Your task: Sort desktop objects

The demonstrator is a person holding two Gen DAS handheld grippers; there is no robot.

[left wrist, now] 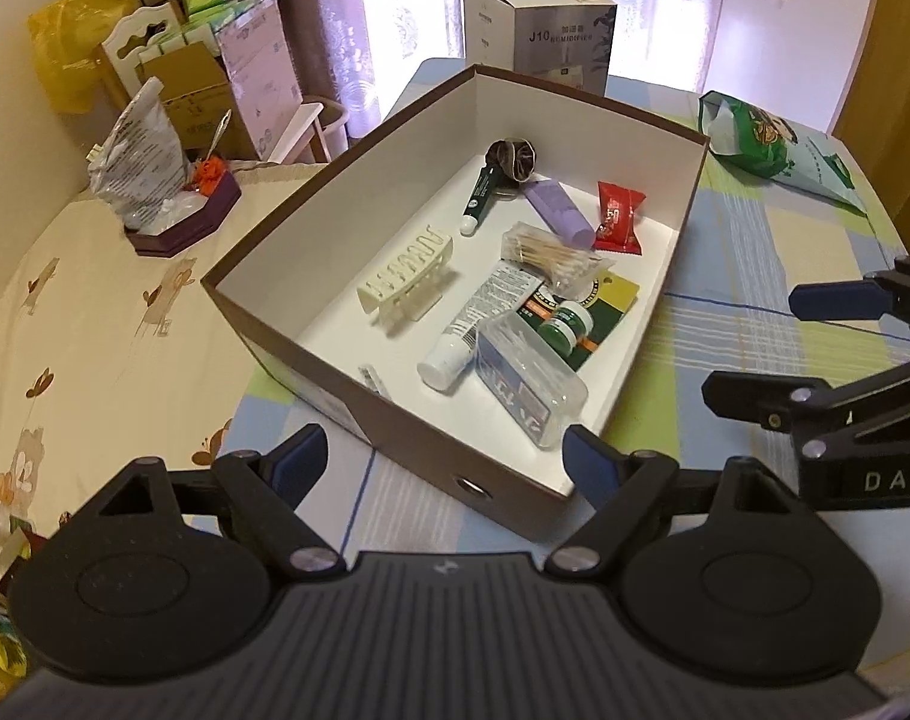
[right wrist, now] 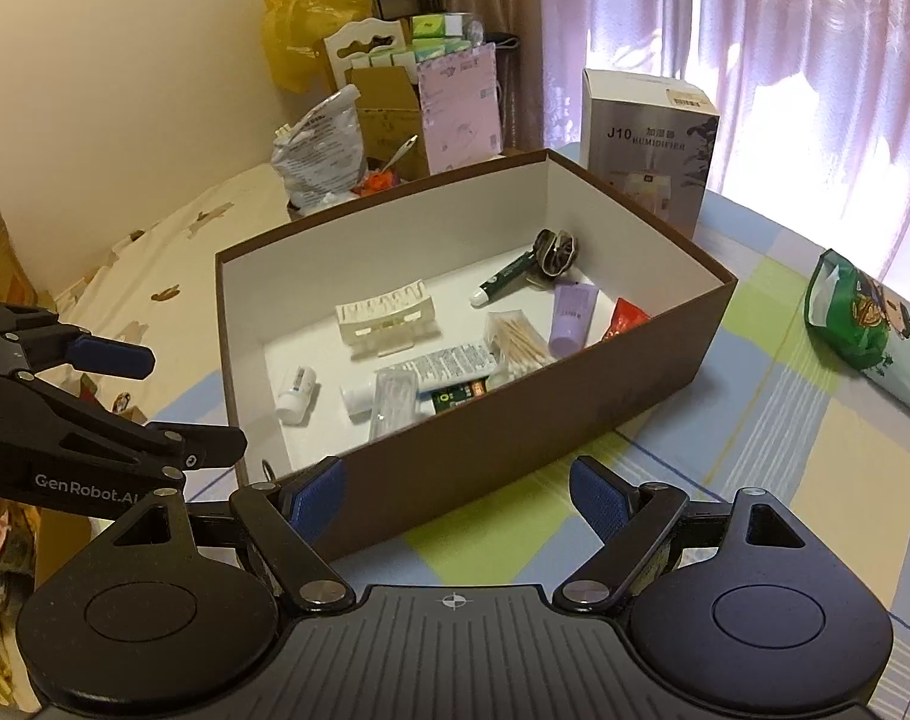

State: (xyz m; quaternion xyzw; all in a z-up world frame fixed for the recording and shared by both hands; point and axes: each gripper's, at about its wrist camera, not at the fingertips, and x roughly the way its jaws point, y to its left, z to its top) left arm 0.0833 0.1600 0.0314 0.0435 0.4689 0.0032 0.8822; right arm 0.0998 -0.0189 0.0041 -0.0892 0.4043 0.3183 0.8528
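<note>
My left tongs hang spread apart over the near corner of the box, holding nothing. My right tongs are apart too and bare, low beside the box's near wall on the checked worktop. Inside the box lie a hair clip, a white tube, a clear case, a bag of swabs, a green jar, a purple tube, a red sachet, a green pen and a small white bottle. A green bag lies on the worktop well apart from the box; a humidifier carton stands behind it.
</note>
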